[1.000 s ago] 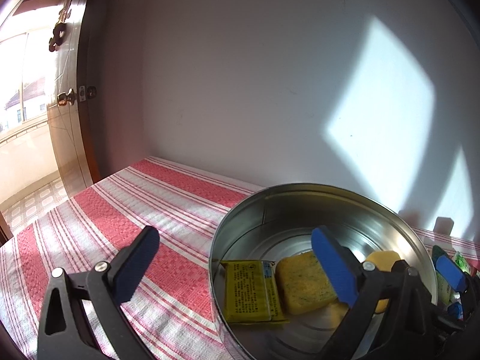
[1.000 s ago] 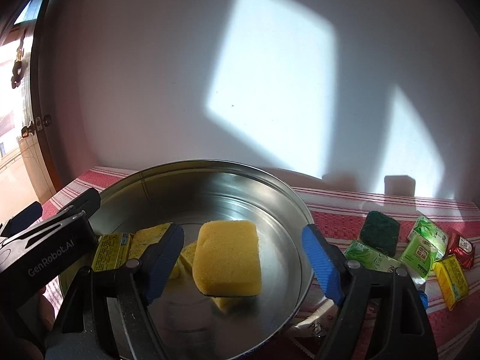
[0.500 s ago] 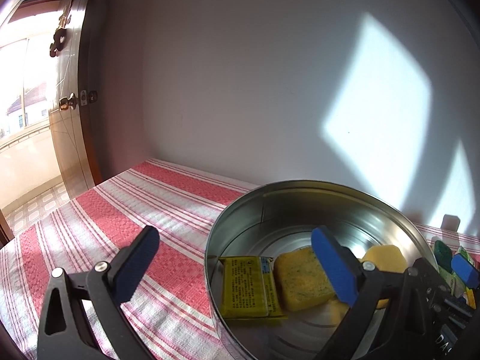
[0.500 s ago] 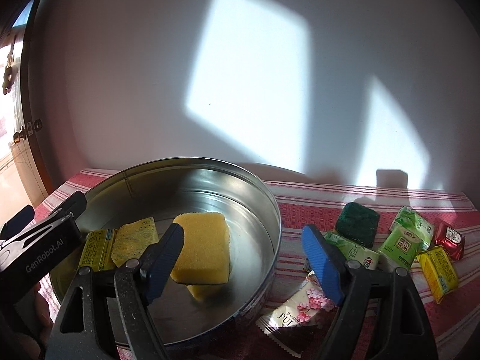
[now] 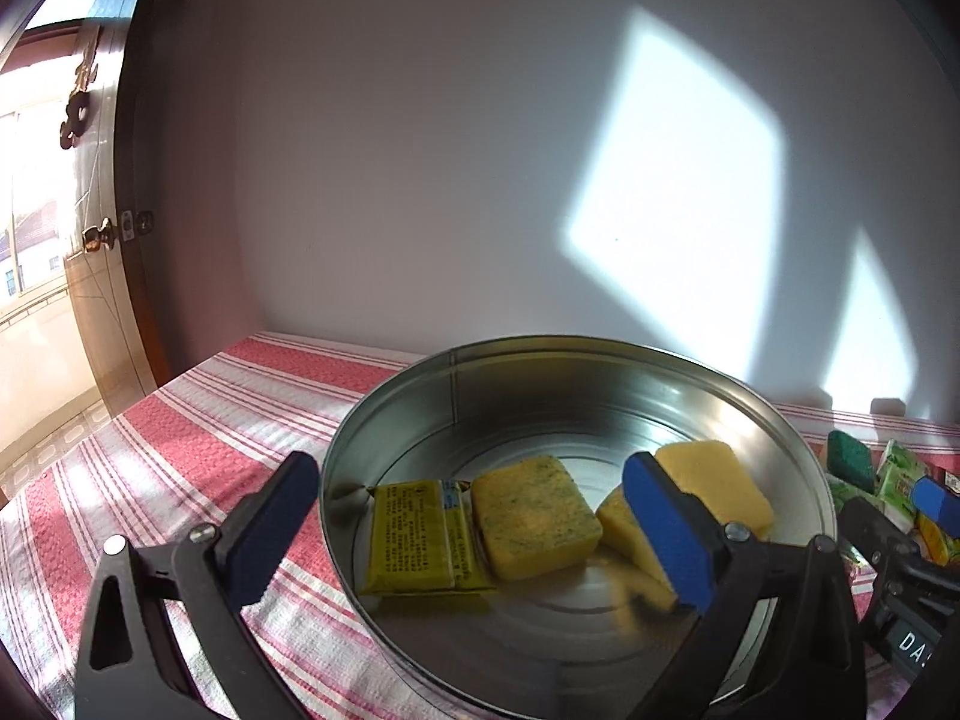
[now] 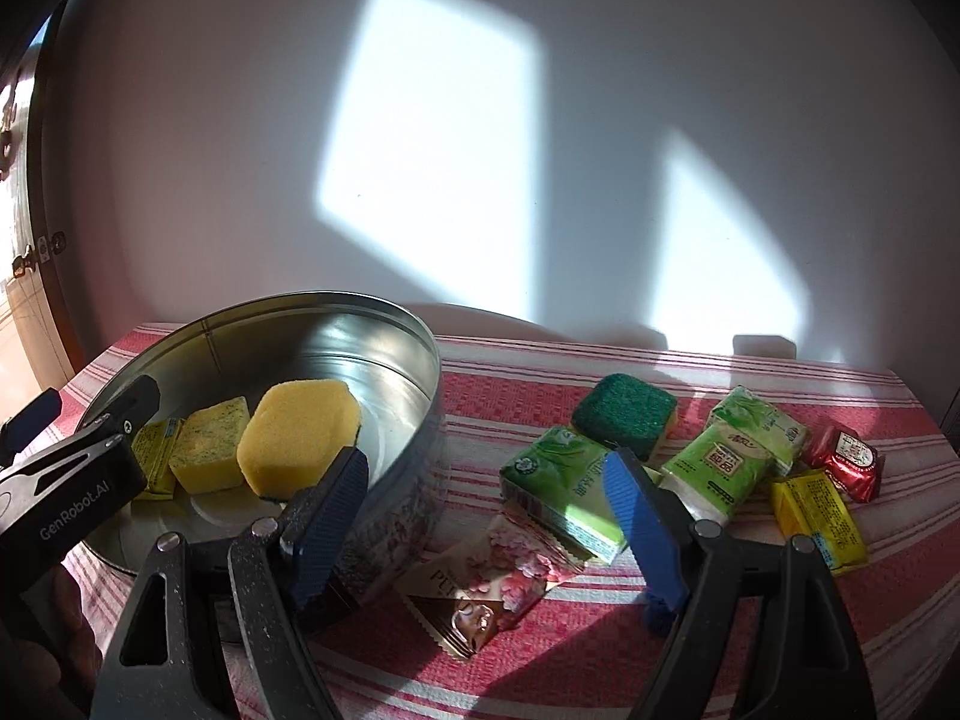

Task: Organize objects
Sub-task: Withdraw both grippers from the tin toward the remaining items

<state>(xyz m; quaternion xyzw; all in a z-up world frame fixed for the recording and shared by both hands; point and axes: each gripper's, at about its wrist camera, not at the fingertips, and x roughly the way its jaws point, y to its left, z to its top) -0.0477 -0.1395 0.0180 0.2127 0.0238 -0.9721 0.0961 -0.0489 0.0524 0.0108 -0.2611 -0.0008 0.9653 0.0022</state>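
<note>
Only the right wrist view shows the pink floral packet (image 6: 489,582) beside the round metal tin (image 6: 414,480). The right gripper (image 6: 486,528) tilts down over it, jaws wide, empty. The left gripper (image 5: 474,534) straddles the tin's wall, also wide and empty.

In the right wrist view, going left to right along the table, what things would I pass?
Round metal tin holding a yellow packet and two yellow sponges → pink flowered packet → green-topped sponge → green tissue packs → red packet.

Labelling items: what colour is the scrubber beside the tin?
Dark green scrubber, clearest in the right wrist view.
</note>
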